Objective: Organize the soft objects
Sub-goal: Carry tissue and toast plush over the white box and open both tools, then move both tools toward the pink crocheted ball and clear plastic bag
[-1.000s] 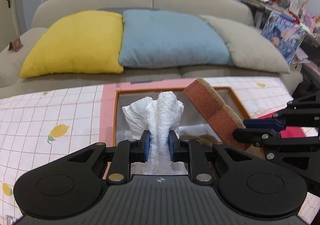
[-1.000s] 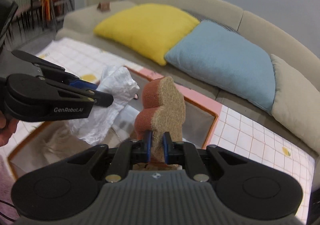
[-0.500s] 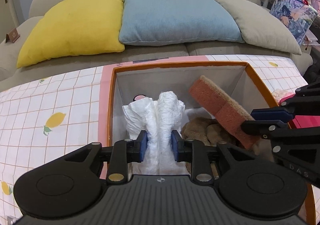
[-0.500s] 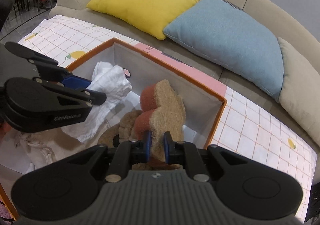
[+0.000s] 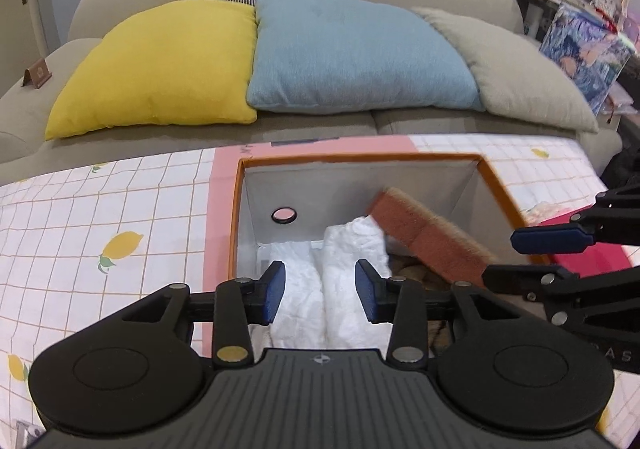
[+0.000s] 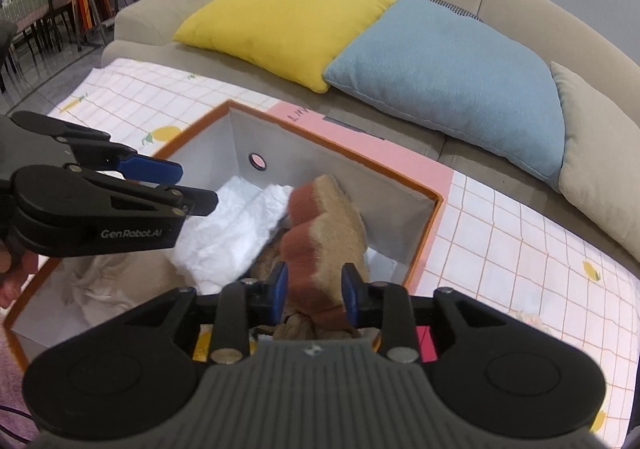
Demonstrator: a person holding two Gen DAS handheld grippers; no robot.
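An orange-rimmed storage box (image 5: 360,159) (image 6: 434,197) with grey inner walls stands on the checked cloth. My left gripper (image 5: 320,293) is open over the box, its jaws spread around a crumpled white cloth (image 5: 344,281) (image 6: 228,237) that lies inside. My right gripper (image 6: 314,295) is open too, its jaws apart on either side of a red-brown sponge (image 6: 320,249) (image 5: 428,233) that leans in the box. A brown plush item (image 5: 412,271) lies under the sponge. The right gripper also shows in the left wrist view (image 5: 536,255), and the left one in the right wrist view (image 6: 180,187).
A sofa behind the box carries a yellow cushion (image 5: 160,65), a blue cushion (image 5: 352,53) and a beige cushion (image 5: 508,65). A pink item (image 5: 588,249) lies right of the box. Cluttered shelves (image 5: 580,1) stand at far right, chairs (image 6: 48,9) far left.
Both grippers have lowered into the box and opened. The white cloth and the sponge have been let go and now rest inside the box.
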